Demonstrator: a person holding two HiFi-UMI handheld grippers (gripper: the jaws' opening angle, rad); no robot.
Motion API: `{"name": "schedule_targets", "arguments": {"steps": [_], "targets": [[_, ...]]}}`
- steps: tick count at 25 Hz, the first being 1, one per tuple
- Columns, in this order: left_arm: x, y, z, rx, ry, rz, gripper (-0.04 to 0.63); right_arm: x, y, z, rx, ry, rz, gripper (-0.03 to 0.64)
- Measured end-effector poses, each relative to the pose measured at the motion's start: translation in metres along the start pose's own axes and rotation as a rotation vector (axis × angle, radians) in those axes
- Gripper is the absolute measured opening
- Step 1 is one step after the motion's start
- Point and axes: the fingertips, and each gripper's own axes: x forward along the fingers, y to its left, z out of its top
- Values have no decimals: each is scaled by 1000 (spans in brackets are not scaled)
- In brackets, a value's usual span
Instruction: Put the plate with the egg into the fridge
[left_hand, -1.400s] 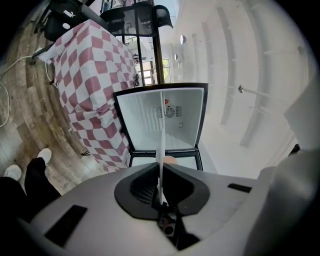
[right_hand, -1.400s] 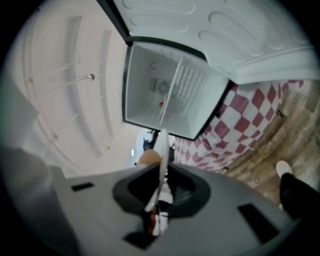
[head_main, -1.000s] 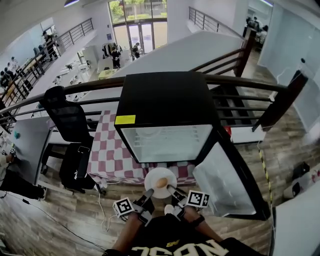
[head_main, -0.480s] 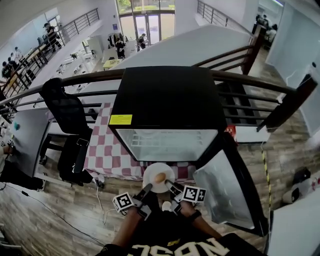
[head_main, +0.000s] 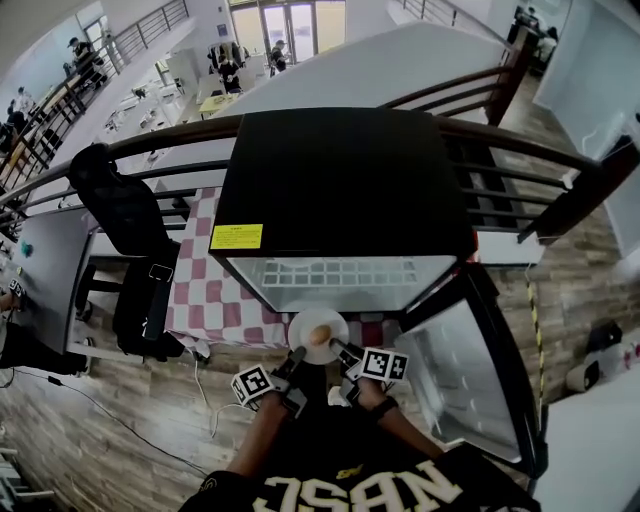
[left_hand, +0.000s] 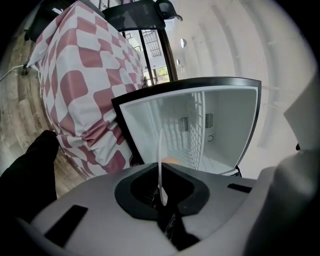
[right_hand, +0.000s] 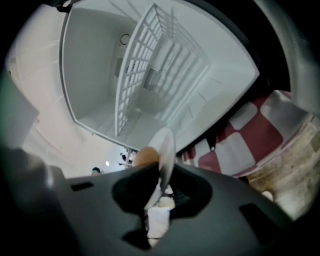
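A white plate (head_main: 307, 322) with a brown egg (head_main: 320, 335) on it is held level just in front of the open black fridge (head_main: 340, 190). My left gripper (head_main: 297, 356) is shut on the plate's near left rim and my right gripper (head_main: 338, 349) is shut on its near right rim. In the left gripper view the plate (left_hand: 161, 160) shows edge-on between the jaws of the left gripper (left_hand: 162, 192), facing the white fridge interior (left_hand: 200, 130). In the right gripper view the plate (right_hand: 165, 147) and egg (right_hand: 145, 156) sit at the right gripper (right_hand: 159, 187), below a wire shelf (right_hand: 142, 70).
The fridge door (head_main: 465, 365) stands swung open to the right. The fridge stands on a table with a red-and-white checked cloth (head_main: 205, 290). A black office chair (head_main: 125, 230) is at the left, a railing (head_main: 520, 150) behind, and a cable (head_main: 205, 415) lies on the wooden floor.
Both grippers have carried the plate forward, closer to the fridge opening. The head view has moved in, so the fridge looks larger. Both grips are unchanged.
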Motion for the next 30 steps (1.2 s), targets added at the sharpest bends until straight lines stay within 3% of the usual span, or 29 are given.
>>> {"name": "schedule_targets", "arguments": {"steps": [8, 18, 24, 30], "targets": [[29, 32, 30, -29, -21, 47, 34, 36, -22, 19, -16, 2, -65, 54], [59, 68, 52, -63, -22, 119, 34, 67, -56, 31, 46, 4, -132, 54], [74, 76, 64, -63, -32, 129, 31, 77, -64, 40, 88, -24, -138, 54], [87, 76, 76, -120, -63, 132, 32, 84, -64, 55, 112, -75, -135, 54]]}}
